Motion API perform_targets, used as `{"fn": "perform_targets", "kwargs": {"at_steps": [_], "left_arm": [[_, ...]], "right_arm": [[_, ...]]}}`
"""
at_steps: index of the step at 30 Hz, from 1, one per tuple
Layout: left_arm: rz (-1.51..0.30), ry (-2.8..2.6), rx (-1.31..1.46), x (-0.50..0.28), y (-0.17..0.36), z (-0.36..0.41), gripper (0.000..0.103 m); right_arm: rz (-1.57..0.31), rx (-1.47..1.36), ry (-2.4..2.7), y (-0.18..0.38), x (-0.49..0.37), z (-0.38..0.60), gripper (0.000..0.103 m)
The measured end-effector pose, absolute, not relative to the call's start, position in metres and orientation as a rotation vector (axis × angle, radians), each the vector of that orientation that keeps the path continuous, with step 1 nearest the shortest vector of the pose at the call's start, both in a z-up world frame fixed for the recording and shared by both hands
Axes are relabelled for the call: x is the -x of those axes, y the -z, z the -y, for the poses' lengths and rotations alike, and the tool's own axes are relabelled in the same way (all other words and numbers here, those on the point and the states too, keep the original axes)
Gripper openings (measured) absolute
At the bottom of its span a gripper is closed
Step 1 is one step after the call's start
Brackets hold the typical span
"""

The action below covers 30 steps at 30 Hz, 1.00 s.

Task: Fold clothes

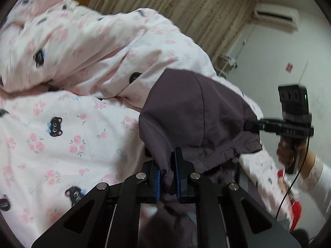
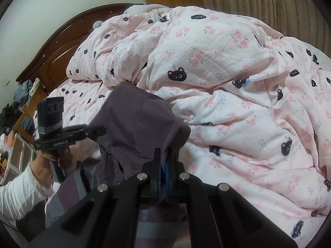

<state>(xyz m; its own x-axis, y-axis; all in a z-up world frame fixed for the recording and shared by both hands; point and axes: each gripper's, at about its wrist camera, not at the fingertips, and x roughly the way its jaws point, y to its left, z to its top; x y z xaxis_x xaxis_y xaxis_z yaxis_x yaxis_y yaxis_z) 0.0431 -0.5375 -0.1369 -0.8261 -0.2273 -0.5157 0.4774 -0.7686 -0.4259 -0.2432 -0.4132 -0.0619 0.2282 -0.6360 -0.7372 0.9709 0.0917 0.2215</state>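
Note:
A purple-grey garment [image 1: 196, 113] hangs lifted above the bed, stretched between my two grippers. In the left wrist view my left gripper [image 1: 166, 165] is shut on a bunched edge of it at the bottom centre. My right gripper [image 1: 247, 125] comes in from the right, its tip pinched on the garment's far edge, with a hand [image 1: 289, 153] on its grip. The right wrist view has the right gripper [image 2: 163, 155] shut on a fold of the garment [image 2: 140, 119]. The left gripper [image 2: 102, 131] grips the cloth's left side there. The garment's lower part droops out of sight.
A rumpled pink duvet [image 2: 227, 72] printed with roses and black cats covers the bed. A dark wooden headboard [image 2: 53, 62] stands at the left, with clutter on furniture [image 2: 22, 95] beside it. Behind are a curtain [image 1: 186, 6], an air conditioner [image 1: 277, 14] and something red [image 1: 293, 206].

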Motion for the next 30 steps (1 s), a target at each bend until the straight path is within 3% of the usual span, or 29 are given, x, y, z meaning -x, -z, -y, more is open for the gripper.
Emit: {"fn": "perform_targets", "kwargs": {"at_steps": [6, 14, 22, 27, 30], "left_arm": [[-0.497, 2.566, -0.815, -0.048, 0.121, 0.496, 0.009], [-0.259, 2.515, -0.991, -0.070, 0.130, 0.429, 0.010], [-0.271, 2.450, -1.108, -0.096, 0.149, 0.400, 0.010], [-0.462, 2.353, -0.815, -0.134, 0.115, 0.415, 0.010], [-0.479, 2.324, -0.692, -0.122, 0.089, 0.431, 0.010]], "right_arm": [[-0.587, -0.738, 1.236, 0.058, 0.225, 0.379, 0.003], [-0.735, -0.644, 1.226, 0.075, 0.190, 0.325, 0.003], [-0.933, -0.549, 1.242, 0.102, 0.160, 0.290, 0.004], [-1.020, -0.445, 1.265, 0.110, 0.143, 0.268, 0.008], [-1.071, -0.381, 1.273, 0.113, 0.133, 0.259, 0.008]]}}
